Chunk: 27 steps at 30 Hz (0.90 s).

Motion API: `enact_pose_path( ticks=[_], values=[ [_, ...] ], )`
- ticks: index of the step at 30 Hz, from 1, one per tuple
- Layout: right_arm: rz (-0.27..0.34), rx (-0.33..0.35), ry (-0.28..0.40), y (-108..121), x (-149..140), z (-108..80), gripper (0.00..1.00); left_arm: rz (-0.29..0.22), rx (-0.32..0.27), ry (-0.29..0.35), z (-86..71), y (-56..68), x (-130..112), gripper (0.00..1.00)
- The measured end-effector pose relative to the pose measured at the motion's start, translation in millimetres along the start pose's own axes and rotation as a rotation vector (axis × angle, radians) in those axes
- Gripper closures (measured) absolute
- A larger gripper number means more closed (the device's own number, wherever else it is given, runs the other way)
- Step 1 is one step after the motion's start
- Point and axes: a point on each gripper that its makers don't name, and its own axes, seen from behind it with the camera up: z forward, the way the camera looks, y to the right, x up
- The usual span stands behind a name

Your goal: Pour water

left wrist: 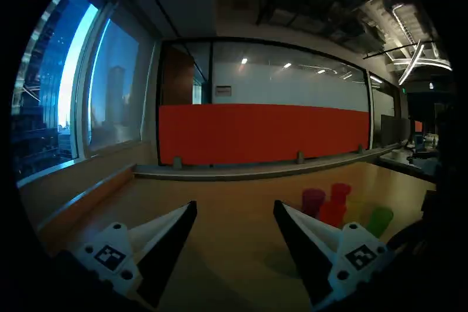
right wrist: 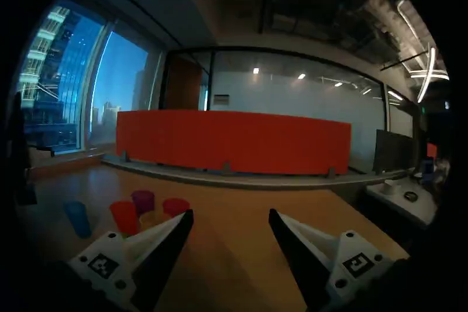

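Note:
A cluster of small coloured plastic cups stands on the wooden table (left wrist: 234,195). In the left gripper view they sit to the right of my fingers: a purple cup (left wrist: 313,199), a red cup (left wrist: 340,190), an orange-red cup (left wrist: 332,213) and a green cup (left wrist: 380,219). In the right gripper view they sit to the left: a blue cup (right wrist: 77,218), an orange-red cup (right wrist: 124,216), a purple cup (right wrist: 143,201) and a red cup (right wrist: 175,206). The left gripper (left wrist: 234,204) is open and holds nothing. The right gripper (right wrist: 230,212) is open too, apart from the cups. No water is visible.
An orange partition (left wrist: 263,133) with glass above it runs along the table's far edge. Large windows (left wrist: 70,95) line the left wall over a wooden ledge. A second desk with monitors and small items (right wrist: 409,195) stands at the right.

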Motion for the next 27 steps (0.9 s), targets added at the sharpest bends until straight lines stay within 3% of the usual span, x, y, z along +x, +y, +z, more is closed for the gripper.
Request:
enact_pose_path(
  ticks=[9, 18, 27],
  values=[
    [0.013, -0.056, 0.066, 9.1, 19.2, 1.2, 0.0, -0.024, 0.056, 0.06, 1.0, -7.6, 8.1, 0.03],
    [-0.003, -0.089, 0.068, 15.5, 20.5, 0.4, 0.0, -0.007, 0.101, 0.09, 2.4, -13.6, 9.0, 0.03],
    [0.053, -0.114, 0.065, 23.4, 24.4, 0.7, 0.0, -0.005, 0.114, 0.128, 4.9, -8.3, 15.1, 0.03]
  ],
)
